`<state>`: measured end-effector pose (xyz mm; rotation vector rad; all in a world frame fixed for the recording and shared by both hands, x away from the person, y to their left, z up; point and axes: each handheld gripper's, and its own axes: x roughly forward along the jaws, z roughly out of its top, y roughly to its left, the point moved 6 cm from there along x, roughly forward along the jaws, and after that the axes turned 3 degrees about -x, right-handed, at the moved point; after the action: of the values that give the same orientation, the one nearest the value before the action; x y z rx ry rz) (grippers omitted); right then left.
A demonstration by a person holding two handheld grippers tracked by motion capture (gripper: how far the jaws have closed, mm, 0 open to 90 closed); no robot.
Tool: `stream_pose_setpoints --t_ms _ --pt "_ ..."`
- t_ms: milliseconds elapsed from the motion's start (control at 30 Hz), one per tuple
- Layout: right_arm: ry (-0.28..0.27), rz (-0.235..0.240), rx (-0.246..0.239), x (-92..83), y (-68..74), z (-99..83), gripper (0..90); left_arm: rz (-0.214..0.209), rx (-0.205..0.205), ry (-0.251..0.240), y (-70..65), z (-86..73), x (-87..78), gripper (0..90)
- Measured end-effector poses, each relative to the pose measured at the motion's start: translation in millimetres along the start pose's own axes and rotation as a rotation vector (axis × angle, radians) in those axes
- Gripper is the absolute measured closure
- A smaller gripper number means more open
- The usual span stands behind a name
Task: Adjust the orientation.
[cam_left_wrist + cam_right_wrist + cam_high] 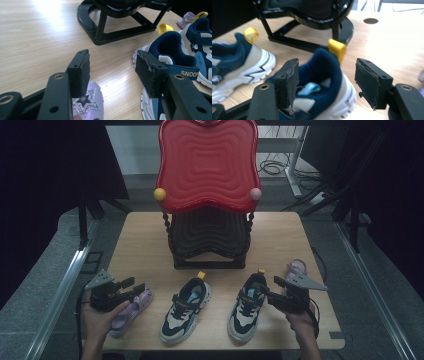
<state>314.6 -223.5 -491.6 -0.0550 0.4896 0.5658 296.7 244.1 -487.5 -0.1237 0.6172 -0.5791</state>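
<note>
Two navy-and-white sneakers lie side by side near the table's front edge, one on the left (185,310) and one on the right (247,306). My right gripper (270,290) stands open at the right sneaker's heel. In the right gripper view that heel (324,62) with its yellow pull tab sits between the open jaws of my right gripper (327,75), and the pads stay off it. A lilac shoe (131,312) with a glittery star (86,102) lies under my left gripper (132,287). My left gripper (112,65) is open with nothing between its fingers.
A two-tier shoe rack stands at the table's middle back, with a red top shelf (207,165) and a black lower frame (210,237). A lilac sandal (296,267) lies right of my right gripper. Bare wood shows left of the rack (37,37).
</note>
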Motion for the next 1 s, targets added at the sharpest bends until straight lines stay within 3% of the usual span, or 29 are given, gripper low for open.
stream_pose_setpoints --t_ms 167,267,333,367,433,467,500,733,867,1000 --pt "0.017 -0.029 -0.004 -6.2 -9.7 -8.2 41.2 -0.003 0.002 0.007 1.0 -2.7 -0.8 45.7" --pt "0.033 -0.052 -0.015 -13.3 -16.3 -14.5 48.6 -0.005 0.002 0.006 1.6 -2.8 -1.2 45.8" --pt "0.044 -0.073 -0.023 -22.8 -21.7 -21.3 59.2 -0.013 0.009 0.011 1.0 -1.1 -0.3 45.9" --pt "0.044 -0.073 -0.023 -22.8 -21.7 -21.3 59.2 -0.013 0.009 0.011 1.0 -1.1 -0.3 45.9" --pt "0.065 -0.093 -0.014 -32.4 -30.4 -30.2 76.8 -0.014 0.021 0.018 0.6 -0.5 2.4 45.9" --pt "0.065 -0.093 -0.014 -32.4 -30.4 -30.2 76.8 -0.014 0.021 0.018 0.6 -0.5 2.4 46.1" --pt "0.092 -0.09 -0.002 -38.0 -37.2 -37.8 84.0 -0.004 0.025 0.012 1.3 -0.1 3.5 46.4" --pt "0.123 -0.162 0.038 -58.4 -61.9 -58.1 87.1 -0.009 0.027 0.0 3.5 4.4 0.9 46.6" --pt "0.128 -0.214 0.039 -63.3 -75.0 -65.8 88.7 -0.013 0.033 0.01 2.5 3.8 2.9 46.6" --pt "0.139 -0.228 0.051 -62.3 -82.1 -71.4 88.6 -0.015 0.04 0.02 0.8 2.6 5.1 46.6"
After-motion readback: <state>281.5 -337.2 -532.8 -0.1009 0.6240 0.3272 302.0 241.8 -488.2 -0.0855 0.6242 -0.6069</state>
